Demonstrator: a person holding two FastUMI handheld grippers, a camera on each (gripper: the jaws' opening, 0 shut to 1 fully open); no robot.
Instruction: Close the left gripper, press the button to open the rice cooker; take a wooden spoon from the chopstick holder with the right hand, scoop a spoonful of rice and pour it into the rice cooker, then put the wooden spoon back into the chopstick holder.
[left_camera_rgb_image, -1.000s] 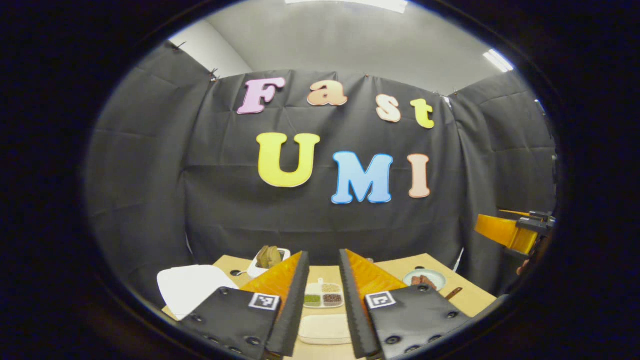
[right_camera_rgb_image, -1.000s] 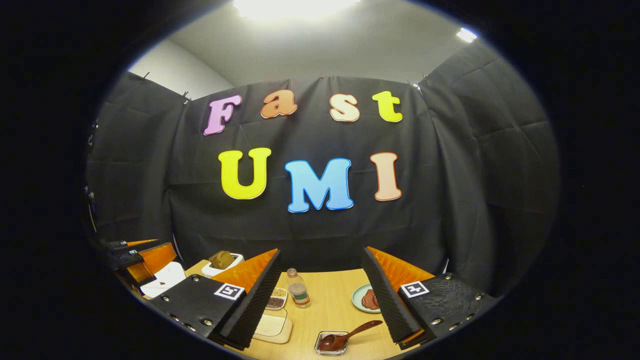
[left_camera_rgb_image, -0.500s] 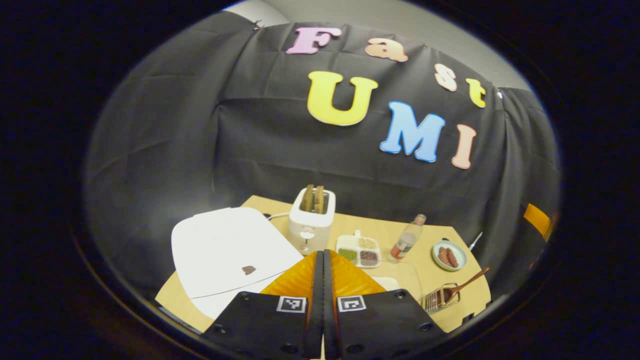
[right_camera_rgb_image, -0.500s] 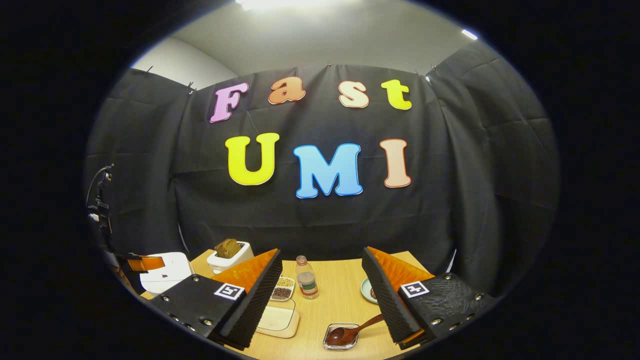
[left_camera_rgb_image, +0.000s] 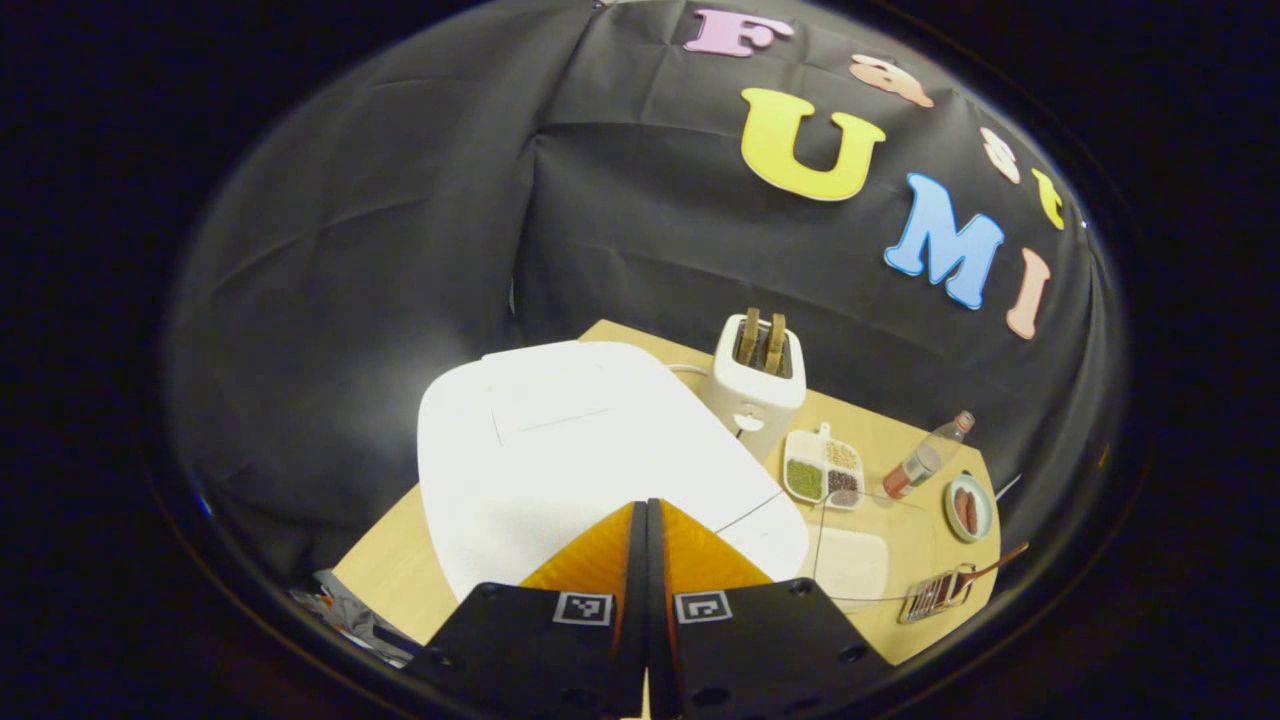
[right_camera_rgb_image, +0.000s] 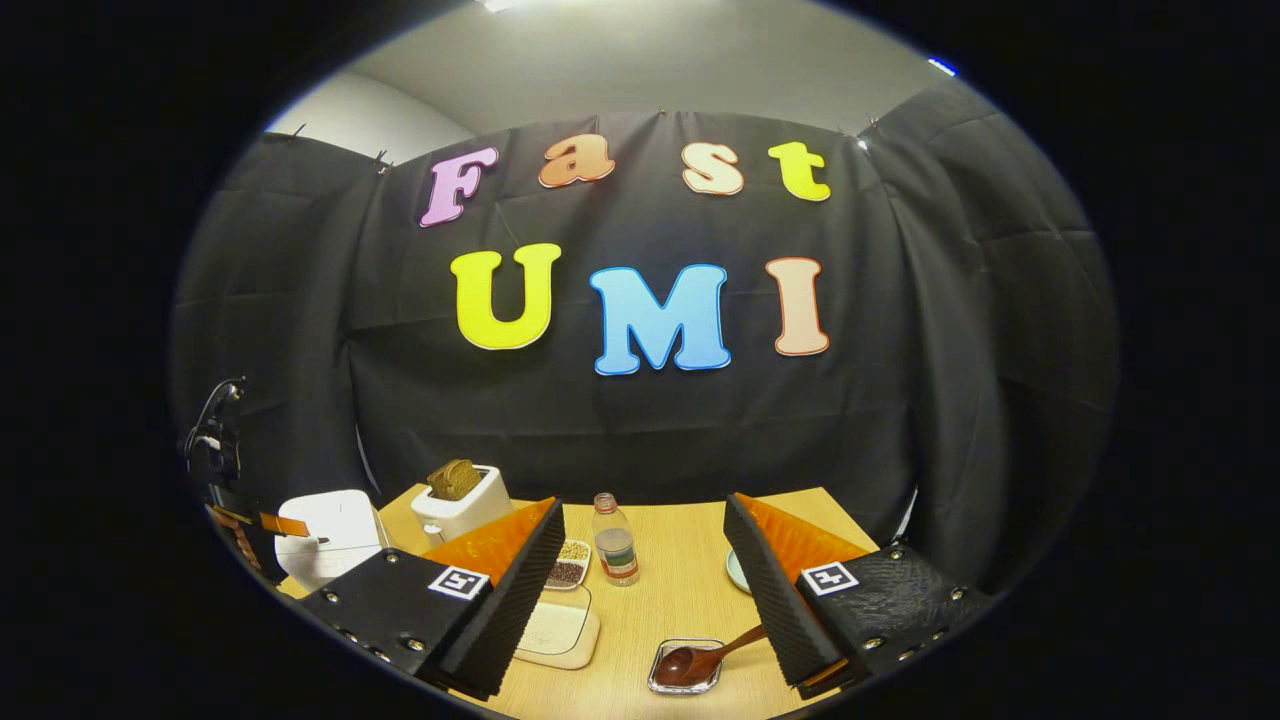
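Note:
The white rice cooker sits at the table's left end with its lid down. My left gripper is shut with nothing in it, its tips over the front of the lid; contact cannot be judged, and no button shows. In the right gripper view, the cooker is at the far left with the left gripper over it. My right gripper stands open above the table. The wooden spoon lies in a small holder just below its fingers. The spoon rests in the holder by the table's right edge. A clear box of rice sits left of the spoon.
A white toaster with bread stands behind the cooker. Beside it are a divided dish of grains, a small bottle and a plate of sausages. The wooden table ends at the black cloth wall.
The left gripper went from open to shut, then swung left and down over the rice cooker's lid. The right gripper stayed open and dipped only slightly.

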